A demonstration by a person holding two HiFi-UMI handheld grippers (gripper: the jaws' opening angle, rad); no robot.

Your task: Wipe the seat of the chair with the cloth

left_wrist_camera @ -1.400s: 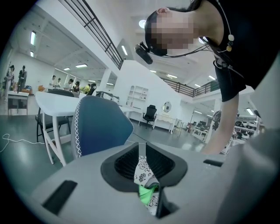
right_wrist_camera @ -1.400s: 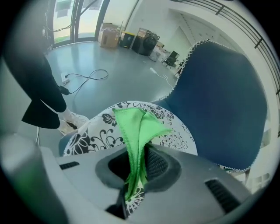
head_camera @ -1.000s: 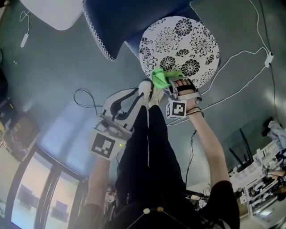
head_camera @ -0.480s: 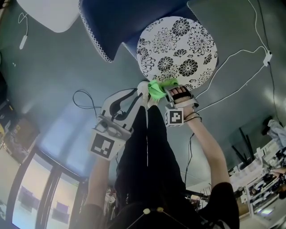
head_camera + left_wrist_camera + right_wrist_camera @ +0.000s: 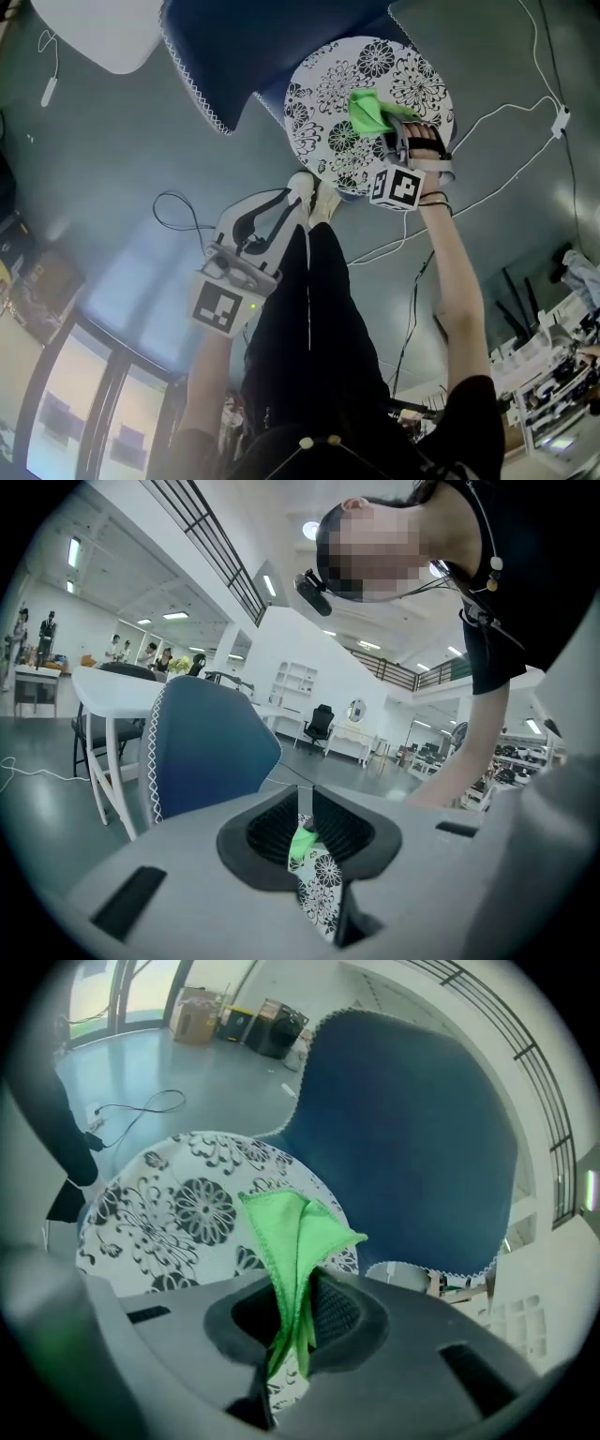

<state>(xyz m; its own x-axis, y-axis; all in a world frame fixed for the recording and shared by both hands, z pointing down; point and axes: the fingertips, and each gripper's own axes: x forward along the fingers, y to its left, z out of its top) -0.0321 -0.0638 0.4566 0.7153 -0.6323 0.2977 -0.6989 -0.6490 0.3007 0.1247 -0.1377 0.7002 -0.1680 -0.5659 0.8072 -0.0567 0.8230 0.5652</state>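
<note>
Green microfibre cloth [image 5: 370, 111] [image 5: 295, 1241] clamped in the right tongs [image 5: 394, 141] [image 5: 295, 1321], its folded end fanning out past the jaws. Held over the middle of the round white seat with black flower print [image 5: 328, 94] [image 5: 178, 1204], seemingly resting on the surface.

Left tongs [image 5: 302, 187] [image 5: 305, 808] clenched on nothing, jaws together but for a thin slit. Poised just off the seat's near edge and aimed at it, with a strip of flower print and a fleck of green showing through the slit.

Behind the seat, a dark blue chair back with white scalloped trim [image 5: 244, 47]. Beneath the seat, grey floor [image 5: 112, 159]. Off the seat's right side, a thin white cable [image 5: 506, 112]. Beyond the seat's left, a white bench [image 5: 103, 28].
</note>
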